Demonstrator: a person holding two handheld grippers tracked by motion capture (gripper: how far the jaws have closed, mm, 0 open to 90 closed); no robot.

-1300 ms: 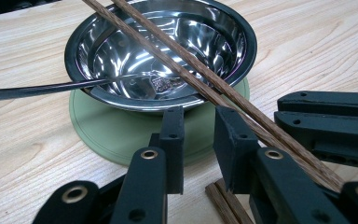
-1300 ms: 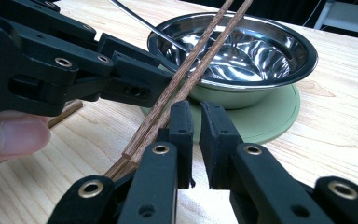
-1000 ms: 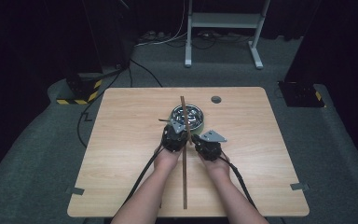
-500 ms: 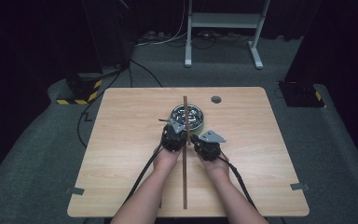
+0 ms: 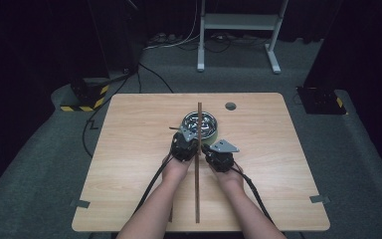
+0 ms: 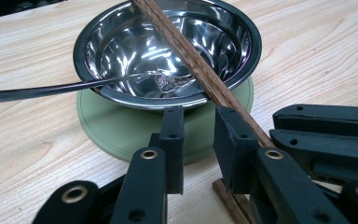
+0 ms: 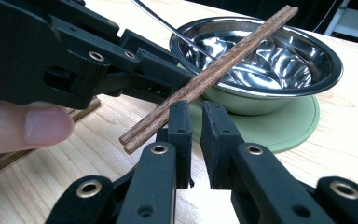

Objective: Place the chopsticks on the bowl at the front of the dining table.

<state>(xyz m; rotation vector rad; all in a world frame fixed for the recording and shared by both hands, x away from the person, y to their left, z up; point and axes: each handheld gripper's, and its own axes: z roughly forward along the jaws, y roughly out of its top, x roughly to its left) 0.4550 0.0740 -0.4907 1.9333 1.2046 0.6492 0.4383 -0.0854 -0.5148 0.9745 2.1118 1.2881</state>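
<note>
Chopsticks [image 7: 214,65]: brown ribbed wood, laid across rim of polished steel bowl [image 6: 168,51] on round green mat [image 6: 121,126], mid pale woodgrain worktop [image 5: 129,149]. Left gripper [image 6: 200,140] and right gripper [image 7: 193,140] fingers nearly together, clamping nothing. Surrounding floor: grey carpet.

The wooden tabletop [image 5: 129,149] is carrying a green mat [image 6: 121,135] lying near its middle toward the far edge, and a long wooden strip [image 5: 197,199] is running to the near edge.

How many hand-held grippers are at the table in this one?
2. The left hand-held gripper sits just short of the steel bowl, left of the wooden sticks; the right hand-held gripper sits beside it, right of them.
</note>
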